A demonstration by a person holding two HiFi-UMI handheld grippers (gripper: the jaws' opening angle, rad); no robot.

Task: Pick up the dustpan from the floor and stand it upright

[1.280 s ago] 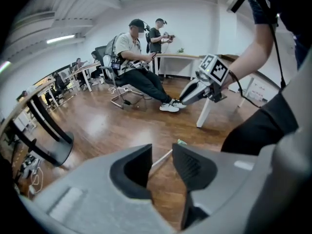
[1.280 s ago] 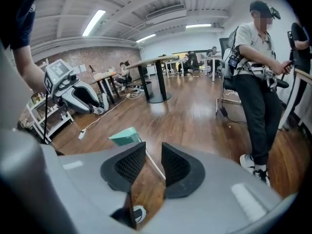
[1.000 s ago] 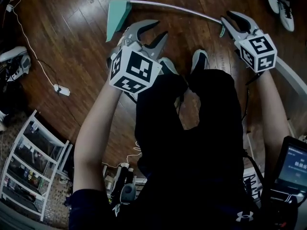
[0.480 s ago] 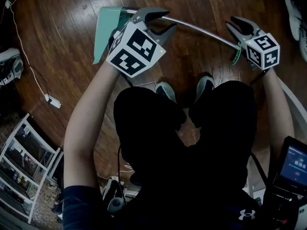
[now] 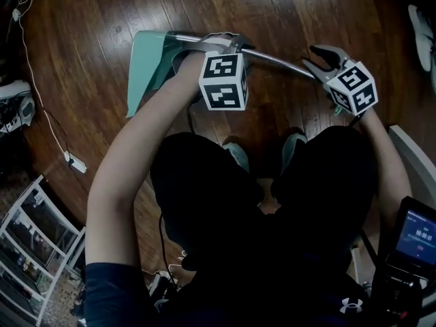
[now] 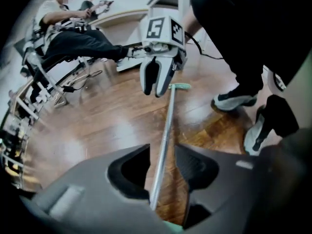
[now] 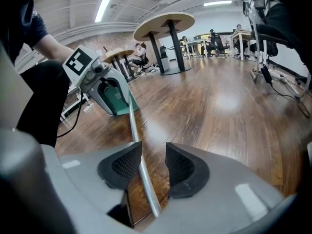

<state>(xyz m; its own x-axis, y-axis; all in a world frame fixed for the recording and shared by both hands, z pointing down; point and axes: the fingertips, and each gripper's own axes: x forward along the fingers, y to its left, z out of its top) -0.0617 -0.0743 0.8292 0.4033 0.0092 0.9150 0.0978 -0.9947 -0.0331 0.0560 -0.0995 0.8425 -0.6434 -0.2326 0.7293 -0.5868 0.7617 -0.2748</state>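
Left hand-held gripper (image 6: 162, 155) has just been opening. Its jaws stand apart astride the metal pole (image 6: 165, 126) of the dustpan (image 5: 146, 67), close to the green pan end, not clamped on it. Right hand-held gripper (image 7: 153, 152) has likewise been opening; the pole runs between its pads near the green end cap (image 6: 181, 86), close against one pad but not squeezed. The dustpan lies flat on the dark wooden floor (image 5: 95, 26), just ahead of the person's shoes (image 5: 294, 145). A white plug (image 5: 75, 163) on a cable lies at the left, and a round table (image 7: 163, 19) stands farther off in the room.
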